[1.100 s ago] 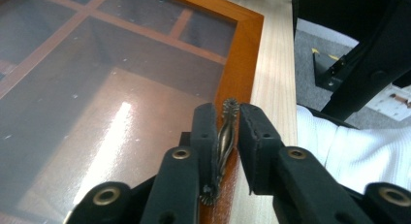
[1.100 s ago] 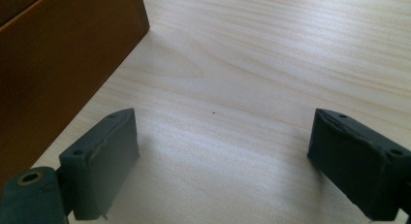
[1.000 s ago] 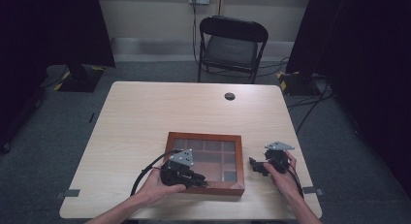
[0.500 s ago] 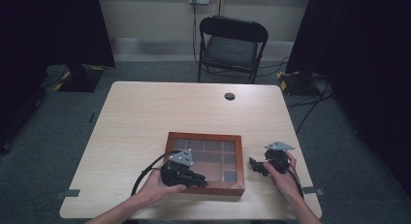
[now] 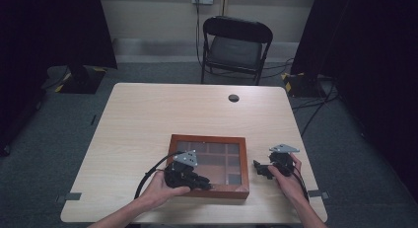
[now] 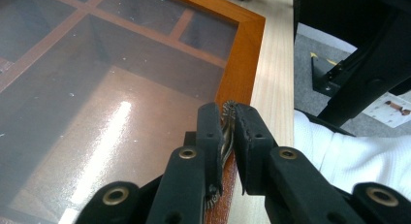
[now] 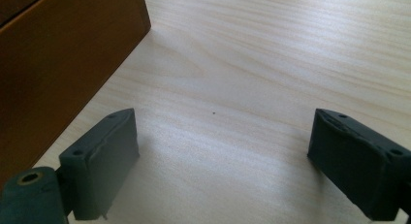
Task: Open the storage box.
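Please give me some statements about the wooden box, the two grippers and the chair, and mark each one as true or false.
1. The left gripper is shut on a small metal clasp at the edge of the wooden box. True.
2. The right gripper holds the box's side. False: its jaws are wide open over the bare table, beside the box.
3. The box has a glass lid with compartments beneath. True.
4. The folding chair stands on the table. False: it stands on the floor beyond it.

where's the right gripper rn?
In the high view the right gripper sits low over the table at the person's right, just off the wooden box's right side, jaws wide open and apart from it.
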Demonstrator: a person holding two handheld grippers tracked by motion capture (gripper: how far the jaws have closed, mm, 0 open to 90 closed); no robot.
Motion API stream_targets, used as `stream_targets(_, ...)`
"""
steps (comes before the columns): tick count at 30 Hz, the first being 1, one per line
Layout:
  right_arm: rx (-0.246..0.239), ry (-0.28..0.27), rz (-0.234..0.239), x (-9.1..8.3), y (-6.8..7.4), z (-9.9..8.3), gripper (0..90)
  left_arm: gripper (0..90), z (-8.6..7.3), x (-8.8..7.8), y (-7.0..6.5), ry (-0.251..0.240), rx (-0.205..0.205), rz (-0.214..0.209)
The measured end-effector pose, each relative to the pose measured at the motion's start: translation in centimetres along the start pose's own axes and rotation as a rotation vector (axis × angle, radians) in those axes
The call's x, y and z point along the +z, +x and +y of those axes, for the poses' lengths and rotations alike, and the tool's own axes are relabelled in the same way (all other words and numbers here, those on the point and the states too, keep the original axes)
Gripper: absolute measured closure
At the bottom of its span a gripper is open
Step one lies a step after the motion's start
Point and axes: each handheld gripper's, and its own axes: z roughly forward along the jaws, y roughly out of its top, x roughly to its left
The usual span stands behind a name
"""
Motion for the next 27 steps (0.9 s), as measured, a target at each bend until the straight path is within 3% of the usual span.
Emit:
stream_targets(10,0.000,0.000,0.000,0.0,0.0,0.0,9.8,81.4,0.8,-1.2,0.0,-0.057,-0.018,-0.015)
stream_targets(20,0.000,0.000,0.000,0.0,0.0,0.0,9.7,81.2,1.8,-2.1,-0.2,-0.055,-0.032,-0.007)
stream_targets(27,0.000,0.000,0.000,0.0,0.0,0.0,9.8,81.2,2.1,-2.4,-0.2,-0.048,-0.017,-0.008)
